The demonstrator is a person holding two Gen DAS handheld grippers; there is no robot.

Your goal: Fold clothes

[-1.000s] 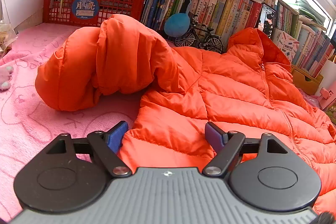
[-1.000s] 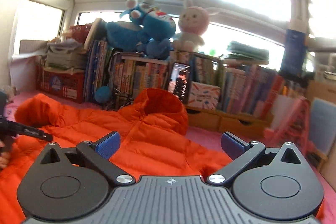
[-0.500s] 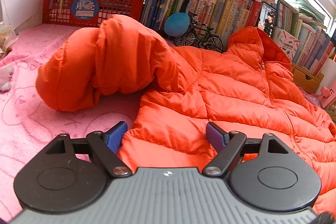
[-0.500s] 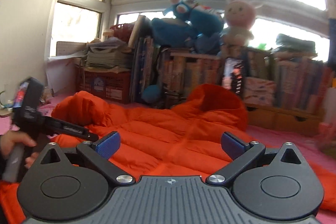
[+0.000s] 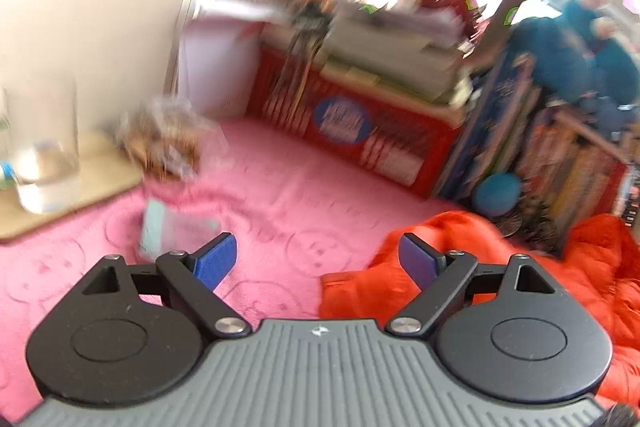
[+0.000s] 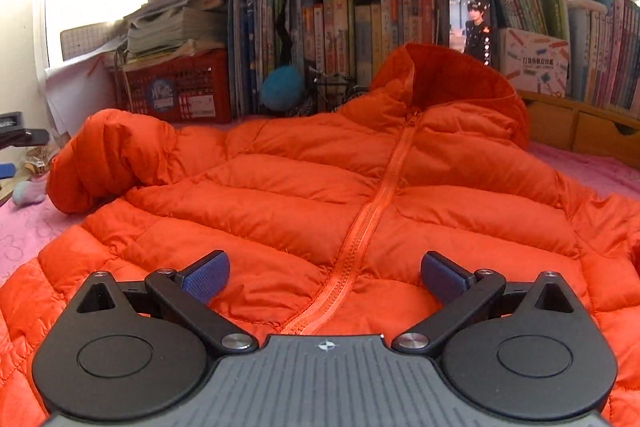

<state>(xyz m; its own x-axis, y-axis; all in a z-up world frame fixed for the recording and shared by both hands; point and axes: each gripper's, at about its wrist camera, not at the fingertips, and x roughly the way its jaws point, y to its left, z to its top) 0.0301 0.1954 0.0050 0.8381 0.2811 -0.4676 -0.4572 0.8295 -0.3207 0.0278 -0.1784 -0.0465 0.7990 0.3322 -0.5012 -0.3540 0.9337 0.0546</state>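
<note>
left tongs (image 5: 316, 259) have swung off the orange jacket (image 5: 460, 267); jaws just opened wider, nothing between them, now over the pink blanket (image 5: 280, 195), view blurred. right tongs (image 6: 325, 277) have dropped from window level, now low over the jacket's zipper (image 6: 360, 227).

Jacket (image 6: 280, 195) quilted cloth, slight sheen; blanket (image 5: 280, 187) fuzzy, embossed; crate (image 6: 188, 87) plastic lattice.
</note>
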